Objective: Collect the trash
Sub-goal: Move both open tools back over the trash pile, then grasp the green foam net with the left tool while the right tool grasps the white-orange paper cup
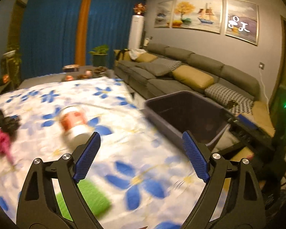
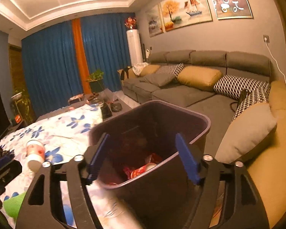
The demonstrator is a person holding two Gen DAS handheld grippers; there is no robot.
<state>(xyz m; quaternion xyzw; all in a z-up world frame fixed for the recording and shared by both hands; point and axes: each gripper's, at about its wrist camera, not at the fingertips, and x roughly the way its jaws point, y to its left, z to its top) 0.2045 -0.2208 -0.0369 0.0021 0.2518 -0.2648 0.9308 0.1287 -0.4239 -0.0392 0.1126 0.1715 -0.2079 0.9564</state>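
Grey fabric covers the long sectional sofa point(image 2: 181, 93) along the far wall, set with mustard and houndstooth cushions; it plays no part beyond hemming in the work area on the right. In front of it lies the desk under a white cloth printed with blue flowers point(image 1: 108, 99), which seems to serve as the spot where the rubbish has been laid out.

Pressed against the desk's right edge, between it and the sofa, stands the dark purple-grey plastic rubbish bin point(image 2: 206, 126). Its place looks chosen so that either hand can reach it in one short swing from the cloth. Red and white wrappers and a cup already lie at its bottom, so part of the collecting is done.

Above that bin hangs the right gripper point(image 2: 143, 158), its blue-padded fingers spread wide with nothing between them, the opening pointed straight into the bin's mouth. That pose fits a piece just let go.

Over the cloth, the left gripper point(image 1: 141, 156) also has its fingers wide apart and empty, aimed between the bin and the remaining litter.

What is left to gather lies on the cloth: a red-and-white paper cup point(image 1: 74, 122) on its side near the left fingers, a green piece point(image 1: 91, 198) close under the gripper, and a black and pink bundle point(image 1: 3, 131) at the left edge, too blurred to name. The cup looks the likeliest next pick.
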